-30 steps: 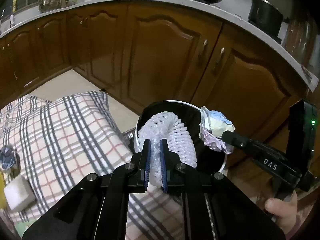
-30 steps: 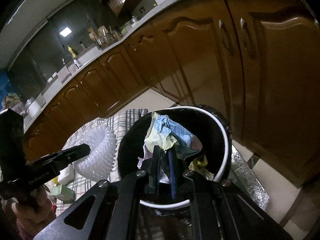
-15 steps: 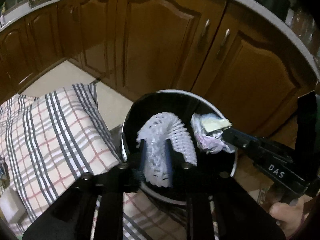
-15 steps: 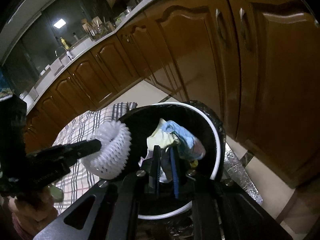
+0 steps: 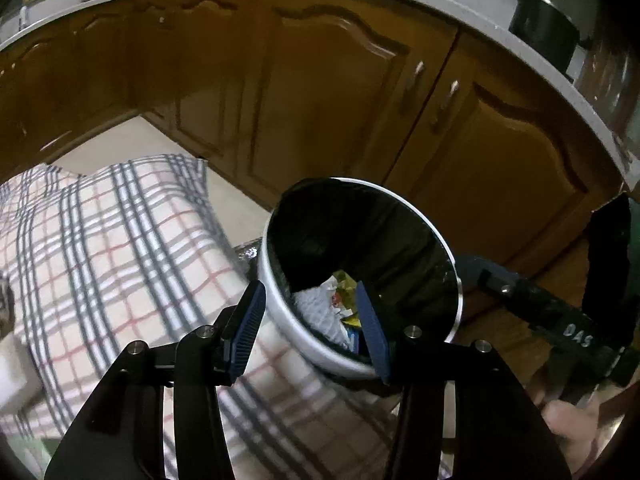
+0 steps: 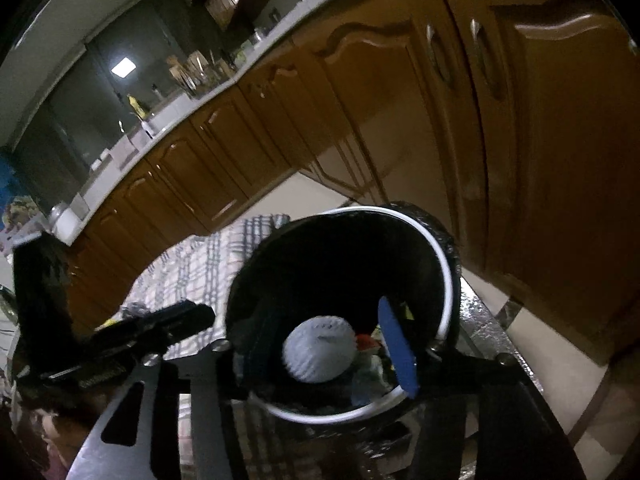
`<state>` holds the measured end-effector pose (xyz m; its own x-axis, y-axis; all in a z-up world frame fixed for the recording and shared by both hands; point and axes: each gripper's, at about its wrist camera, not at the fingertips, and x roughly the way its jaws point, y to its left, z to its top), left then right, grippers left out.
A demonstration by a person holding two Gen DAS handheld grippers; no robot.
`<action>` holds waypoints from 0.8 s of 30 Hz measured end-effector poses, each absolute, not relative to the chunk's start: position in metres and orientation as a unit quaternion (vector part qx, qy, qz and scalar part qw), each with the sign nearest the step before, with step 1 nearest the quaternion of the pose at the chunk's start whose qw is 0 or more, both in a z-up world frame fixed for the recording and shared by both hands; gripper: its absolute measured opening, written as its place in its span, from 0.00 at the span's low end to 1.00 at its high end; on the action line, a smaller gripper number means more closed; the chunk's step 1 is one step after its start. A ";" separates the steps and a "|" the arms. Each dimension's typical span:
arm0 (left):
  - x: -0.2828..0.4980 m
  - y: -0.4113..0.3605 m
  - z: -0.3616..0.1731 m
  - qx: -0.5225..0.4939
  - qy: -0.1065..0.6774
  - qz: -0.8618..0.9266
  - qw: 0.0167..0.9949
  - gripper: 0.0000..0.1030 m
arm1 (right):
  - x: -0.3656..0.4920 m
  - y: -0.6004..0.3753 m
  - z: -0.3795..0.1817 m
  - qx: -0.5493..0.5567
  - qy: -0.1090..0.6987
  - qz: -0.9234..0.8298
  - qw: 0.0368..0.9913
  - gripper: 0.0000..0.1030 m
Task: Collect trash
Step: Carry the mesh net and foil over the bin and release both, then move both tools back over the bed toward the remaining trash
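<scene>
A white-rimmed bin with a black liner stands on the floor by the cabinets. Inside it lie a white foam net and crumpled paper trash. My left gripper is open and empty, its blue pads spread over the bin's near rim. My right gripper is open and empty over the bin mouth, with one blue pad in view. The right gripper body also shows in the left wrist view, and the left one in the right wrist view.
A plaid cushion lies on the floor left of the bin. Brown cabinet doors stand close behind the bin under a counter with a black pot. A white block sits at the cushion's left edge.
Both grippers have opened. The foam net left my left gripper and the crumpled paper left my right gripper; both now lie inside the bin.
</scene>
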<state>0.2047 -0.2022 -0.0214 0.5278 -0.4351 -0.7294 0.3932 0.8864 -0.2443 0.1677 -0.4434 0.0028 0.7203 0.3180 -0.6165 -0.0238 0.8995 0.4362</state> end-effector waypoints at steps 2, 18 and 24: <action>0.197 -0.192 -0.021 -0.037 0.420 -0.234 0.876 0.46 | 0.162 -0.439 0.006 0.207 0.353 0.099 0.907 0.63; 0.132 -0.077 -0.019 -0.116 0.385 -0.161 0.901 0.46 | 0.131 -0.359 -0.005 0.218 0.341 0.165 0.900 0.92; 0.111 -0.039 -0.022 -0.125 0.385 -0.137 0.904 0.46 | 0.124 -0.331 -0.010 0.205 0.351 0.188 0.894 0.92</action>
